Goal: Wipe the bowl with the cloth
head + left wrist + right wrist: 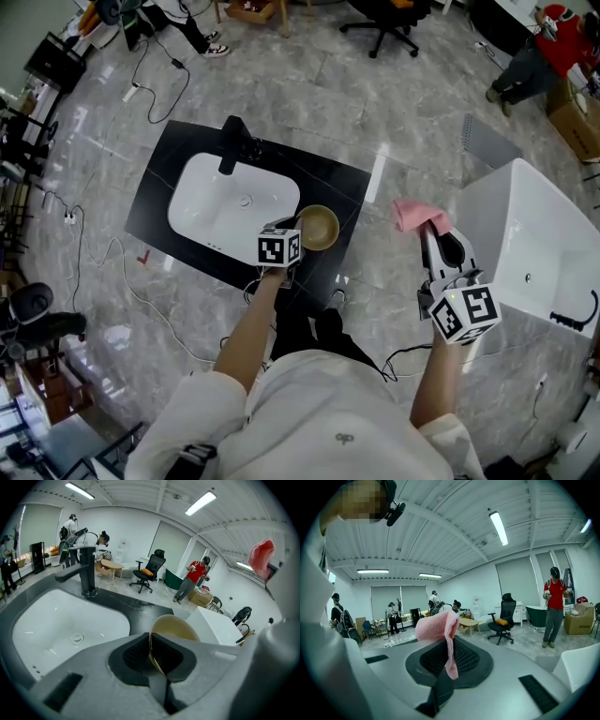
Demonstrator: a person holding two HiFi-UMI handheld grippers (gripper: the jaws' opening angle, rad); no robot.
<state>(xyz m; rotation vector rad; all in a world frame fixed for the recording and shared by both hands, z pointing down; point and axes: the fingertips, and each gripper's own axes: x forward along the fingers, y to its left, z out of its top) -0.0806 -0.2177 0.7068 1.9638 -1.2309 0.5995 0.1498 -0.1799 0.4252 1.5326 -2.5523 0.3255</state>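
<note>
Bowl [319, 227], clamped by its rim in the left tool [156, 658], is over the table [328, 178]; cloth [412, 214], pinched in the right tool [449, 660], hangs well apart at the bowl's three o'clock.

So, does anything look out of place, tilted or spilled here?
Nothing stands out. The bowl is tipped on its side, but only because the left tool grips its rim. The pink cloth hangs from the right tool, apart from the bowl. No spill shows.

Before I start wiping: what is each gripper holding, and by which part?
The left gripper pinches the bowl by its rim; the right gripper pinches the pink cloth by one folded edge.
</note>
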